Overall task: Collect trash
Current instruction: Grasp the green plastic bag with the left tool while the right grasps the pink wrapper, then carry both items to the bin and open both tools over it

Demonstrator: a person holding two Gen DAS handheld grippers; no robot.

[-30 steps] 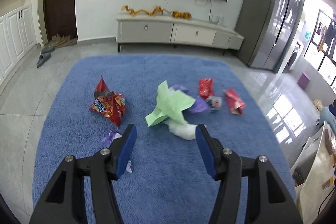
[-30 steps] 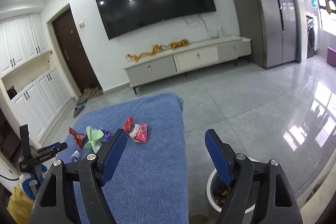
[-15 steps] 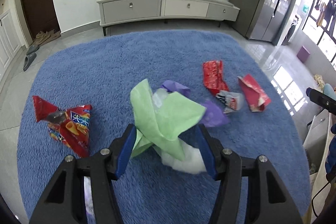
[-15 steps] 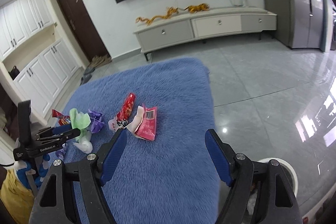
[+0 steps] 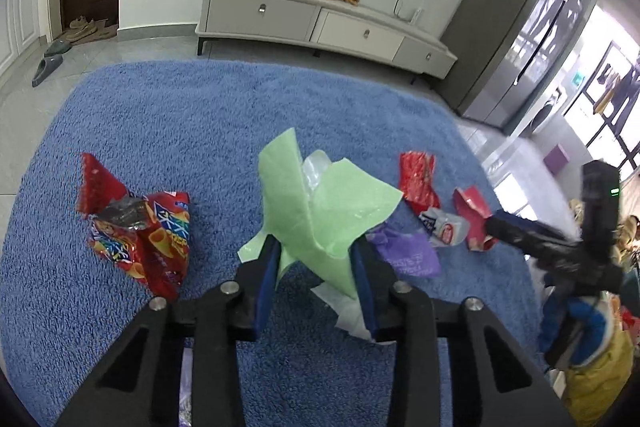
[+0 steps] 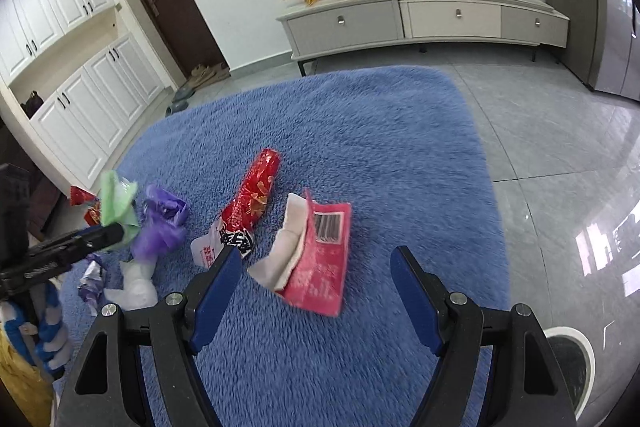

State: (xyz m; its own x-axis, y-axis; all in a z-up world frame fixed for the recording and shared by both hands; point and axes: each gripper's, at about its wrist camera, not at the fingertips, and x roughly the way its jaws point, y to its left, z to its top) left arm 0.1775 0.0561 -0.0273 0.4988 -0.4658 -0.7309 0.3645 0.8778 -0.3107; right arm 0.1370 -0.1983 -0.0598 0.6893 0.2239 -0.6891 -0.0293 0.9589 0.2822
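The left gripper [image 5: 316, 267] tilts steeply down toward the blue rug [image 5: 200, 115], and its jaws have just been closing in on the crumpled green paper [image 5: 320, 203], which now sits pinched between the blue pads and fans up above them. A white scrap [image 5: 348, 311] hangs under the paper beside the right-hand pad. To its left on the rug lies a red snack bag [image 5: 140, 231]; to its right lie a purple wrapper [image 5: 408, 255], a red wrapper [image 5: 418, 181] and a small pink-red packet [image 5: 472, 215], close together.

The right gripper [image 6: 316, 275] also slants downward, low over the rug, with its jaws spread wide and nothing touching either pad. The pink packet [image 6: 320, 259], torn open with its barcode up, lies flat on the rug between and just ahead of the fingers. The long red wrapper [image 6: 252, 199] lies just beside it, next to the left finger. Farther left, the other gripper's black finger shows against the green paper [image 6: 116, 203]. A white-rimmed bin [image 6: 576, 359] stands on the tiled floor at the lower right.
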